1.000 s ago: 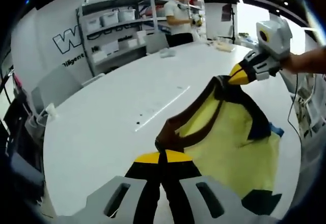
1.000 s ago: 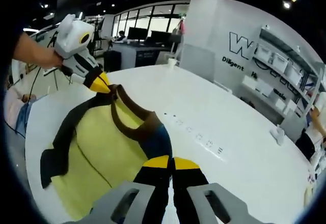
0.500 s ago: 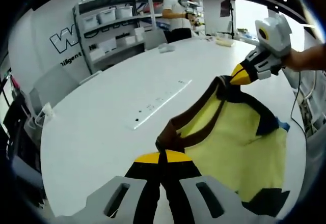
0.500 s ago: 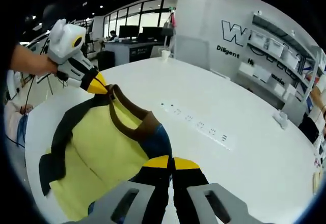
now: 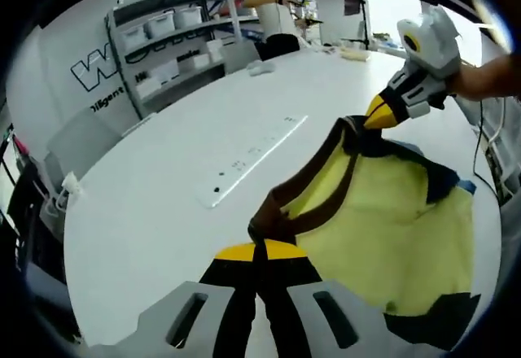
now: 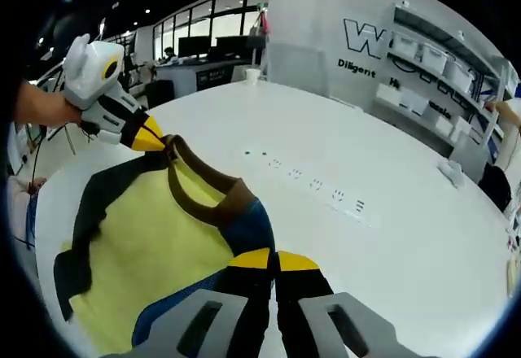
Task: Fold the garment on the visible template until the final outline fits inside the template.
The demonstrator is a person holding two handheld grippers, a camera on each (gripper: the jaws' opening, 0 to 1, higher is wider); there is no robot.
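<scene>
Above the white round table [image 5: 155,187], both grippers hold a yellow T-shirt with dark brown collar and sleeves [image 5: 391,220] by its shoulders, stretched between them. At six o'clock in the left gripper view, the left gripper [image 5: 259,250] has its yellow-tipped jaws pressed together on the brown collar edge, and the fabric runs from there toward one o'clock, where the right gripper [image 5: 376,118] comes in from the right with a hand behind it, its jaws likewise pinched on the far shoulder. The right gripper view shows the same grip mirrored: its own jaws are clamped on the shirt at six o'clock, blue fabric [image 6: 252,228] showing just beside the tips, and the left gripper sits at ten o'clock on the other shoulder. The yellow body hangs and drapes away toward four o'clock in the left gripper view, its lower part appearing to rest on the table near the edge. A thin pale strip with small dark marks [image 5: 252,161] lies on the tabletop at eleven o'clock from the left jaws, well apart from the shirt; whether it belongs to the template I cannot tell. To do this step well, both pinches should stay firm and level so the collar line stays taut without twisting, and the shirt should be carried over the table's middle and lowered flat, away from the rim, before any fold is made.
</scene>
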